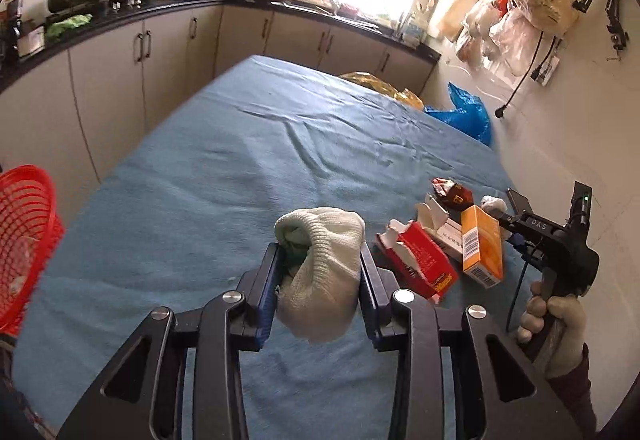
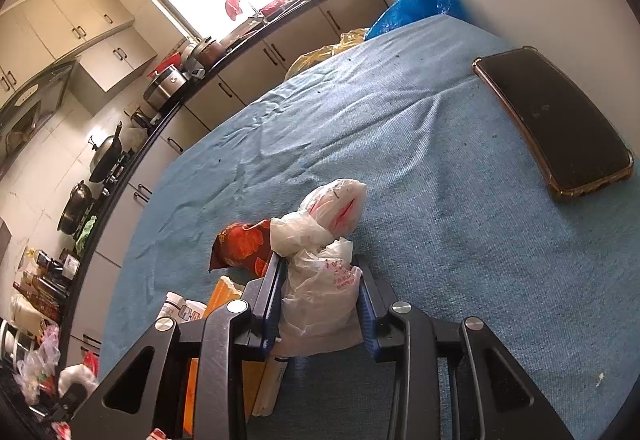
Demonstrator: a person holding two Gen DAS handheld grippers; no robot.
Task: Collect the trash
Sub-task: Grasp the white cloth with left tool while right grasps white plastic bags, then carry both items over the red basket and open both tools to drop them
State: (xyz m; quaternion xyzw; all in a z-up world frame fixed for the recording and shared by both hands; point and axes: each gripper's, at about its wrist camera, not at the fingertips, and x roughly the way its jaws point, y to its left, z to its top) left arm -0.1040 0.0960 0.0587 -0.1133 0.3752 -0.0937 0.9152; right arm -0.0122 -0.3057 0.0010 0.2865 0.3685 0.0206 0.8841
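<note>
My left gripper (image 1: 320,268) is shut on a balled white knitted glove (image 1: 320,272) and holds it above the blue tablecloth (image 1: 240,159). My right gripper (image 2: 320,300) is shut on a crumpled white plastic bag (image 2: 320,272) with red print. In the left wrist view the right gripper (image 1: 520,215) sits at the right beside a trash pile: a torn red carton (image 1: 420,264), an orange box (image 1: 482,248), a white box (image 1: 448,232) and a dark red snack wrapper (image 1: 452,191). The wrapper (image 2: 240,244) also shows left of the bag in the right wrist view.
A red mesh basket (image 1: 24,240) stands at the table's left edge. A black phone (image 2: 556,127) lies on the cloth at the right. Blue (image 1: 468,111) and yellow (image 1: 380,83) plastic bags sit past the far edge. Kitchen counters (image 1: 120,19) with pots run along the walls.
</note>
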